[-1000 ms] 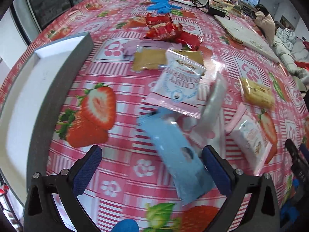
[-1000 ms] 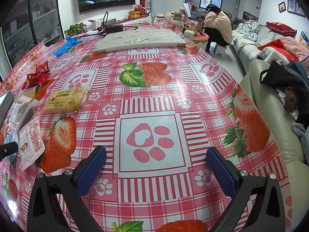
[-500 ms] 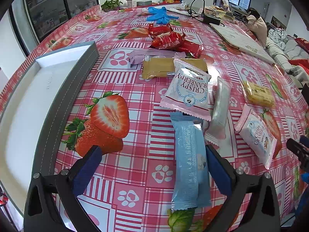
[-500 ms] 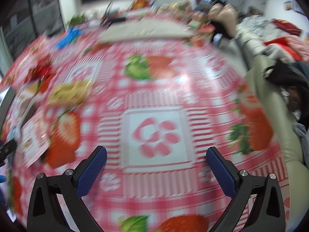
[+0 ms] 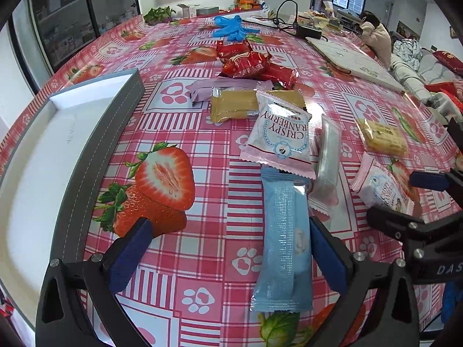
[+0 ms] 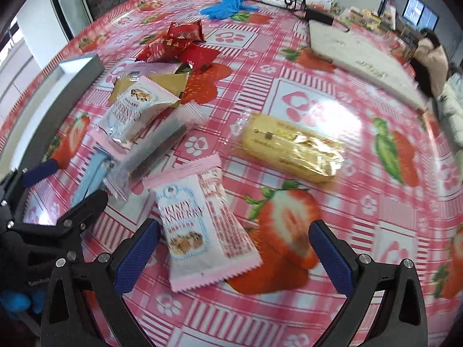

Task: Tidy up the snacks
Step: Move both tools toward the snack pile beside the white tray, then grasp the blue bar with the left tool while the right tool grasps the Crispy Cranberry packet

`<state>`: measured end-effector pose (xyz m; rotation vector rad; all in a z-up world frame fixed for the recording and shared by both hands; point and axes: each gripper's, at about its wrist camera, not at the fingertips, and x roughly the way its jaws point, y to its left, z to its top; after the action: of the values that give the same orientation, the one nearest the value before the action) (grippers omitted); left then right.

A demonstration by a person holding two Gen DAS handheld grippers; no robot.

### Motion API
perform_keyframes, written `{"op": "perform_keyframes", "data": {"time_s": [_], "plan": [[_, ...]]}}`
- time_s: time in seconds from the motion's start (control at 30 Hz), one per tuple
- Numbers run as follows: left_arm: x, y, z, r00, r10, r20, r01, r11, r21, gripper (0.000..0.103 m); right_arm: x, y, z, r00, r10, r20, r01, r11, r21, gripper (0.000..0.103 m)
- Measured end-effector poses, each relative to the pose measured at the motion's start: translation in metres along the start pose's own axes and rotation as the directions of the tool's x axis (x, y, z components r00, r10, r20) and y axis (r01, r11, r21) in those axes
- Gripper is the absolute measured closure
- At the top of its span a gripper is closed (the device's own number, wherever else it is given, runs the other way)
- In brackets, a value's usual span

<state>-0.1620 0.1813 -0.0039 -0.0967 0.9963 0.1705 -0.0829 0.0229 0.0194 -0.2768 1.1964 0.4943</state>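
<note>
1. Left gripper [image 5: 225, 248] drawn back and steadied compared with a second ago: the blue snack bar [image 5: 285, 240], then skewed and blurred between the fingers, now lying straight on the bench with its near half just inside the right finger [image 5: 328, 256].
2. Right gripper [image 6: 234, 248] swung left from bare tablecloth half a second ago toward the snack pile; now hovering over the near pink cranberry packet [image 6: 202, 231]. Judged as both tools lining up for a pick, nothing moved into the tray yet.
3. Jaws of both grippers spread wide, nothing clamped.
4. Blue snack bar: off-centre in the left jaws, hugging the right finger, far end tucked under the upper cranberry packet [image 5: 279, 137]; a shift to the right probably needed before closing.
5. Near pink cranberry packet: lying flat and diagonal, its lower end between the right jaws, closer to the left finger [image 6: 139, 256].
6. Grey tray [image 5: 95, 144] along the left edge of the bench, white inside, no snack visible in it.
7. Other snacks toward mid-bench: yellow wafer pack [image 6: 292, 150], tan packet [image 5: 234, 105], lilac bar [image 5: 214, 89], red wrappers [image 5: 249, 63].
</note>
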Motion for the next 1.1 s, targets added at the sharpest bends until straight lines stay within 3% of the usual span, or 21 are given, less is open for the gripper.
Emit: {"op": "perform_keyframes", "data": {"time_s": [0.37,0.83,0.9,1.03,1.1], "plan": [[-0.002,0.001,-0.006,0.998,-0.011,0.057,0.01,1.0,0.016,0.0,-0.004,0.0,-0.012,0.995,-0.018,0.097,0.019,1.0,-0.014,0.0],[-0.002,0.002,-0.006,0.999,-0.011,0.053,0.01,1.0,0.012,0.0,0.004,-0.002,0.001,0.999,-0.023,0.03,0.023,1.0,-0.015,0.0],[-0.001,0.002,-0.004,0.999,-0.01,0.032,0.009,1.0,0.017,0.0,0.006,-0.002,0.005,1.0,-0.026,0.009,0.026,1.0,-0.008,0.0],[0.004,0.001,0.009,0.996,-0.008,-0.087,0.01,1.0,0.027,0.0,0.007,-0.004,0.008,0.999,-0.035,-0.018,0.036,0.999,0.008,0.001],[0.005,-0.002,0.015,0.992,-0.015,-0.123,0.019,0.999,0.038,0.006,0.006,-0.003,0.008,0.999,-0.038,-0.019,0.038,0.999,0.013,0.006]]}}
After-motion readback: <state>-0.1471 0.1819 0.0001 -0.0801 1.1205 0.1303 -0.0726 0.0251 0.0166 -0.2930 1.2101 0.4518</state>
